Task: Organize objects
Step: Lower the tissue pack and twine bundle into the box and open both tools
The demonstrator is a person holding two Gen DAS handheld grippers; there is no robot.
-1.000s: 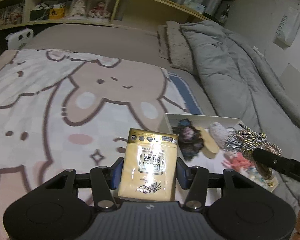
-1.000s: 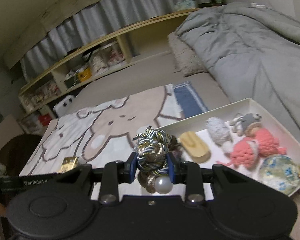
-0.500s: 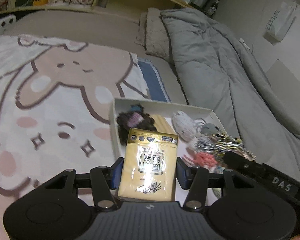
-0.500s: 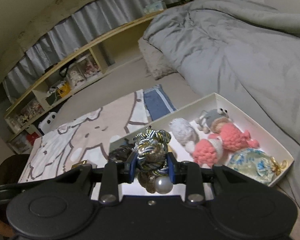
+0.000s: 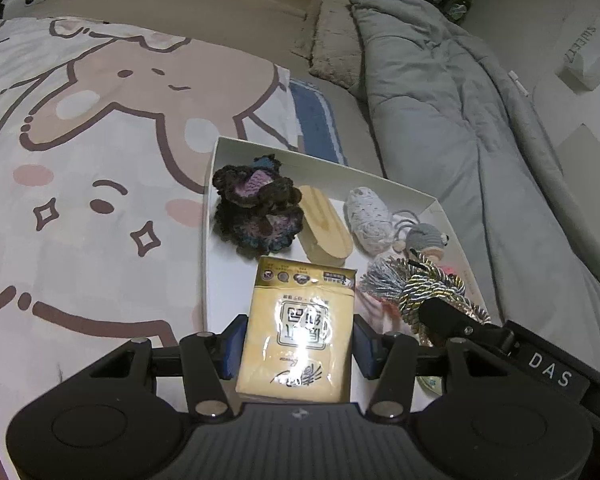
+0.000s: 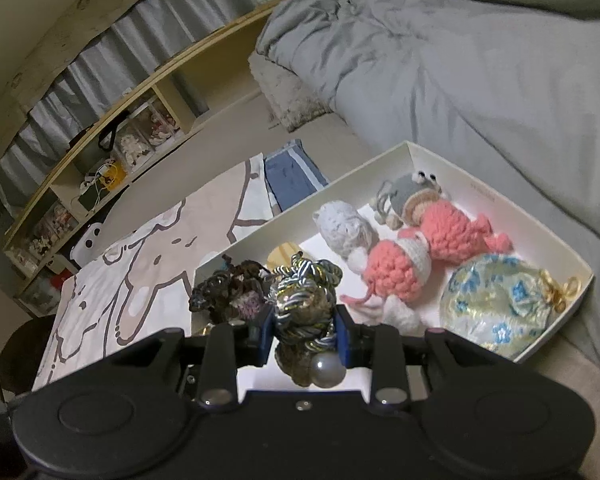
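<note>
Two grippers are loaded: the left gripper (image 5: 298,344) clamps a yellow packet (image 5: 298,330) by its sides, the right gripper (image 6: 303,334) pinches a gold-and-silver cord tassel (image 6: 304,304). Both hang over the near end of the white box (image 5: 208,240), probably for dropping in. Beyond lie crocheted toys (image 6: 400,272), then the grey duvet (image 6: 480,60).

Premises: a bedroom in a home. Evidence: bed with grey duvet (image 5: 452,92), fuzzy pillow (image 5: 332,36) and cartoon-print blanket (image 5: 80,152); wooden shelf (image 6: 112,120) of figurines and boxes along the headboard wall; pleated curtain (image 6: 140,28) above it.
</note>
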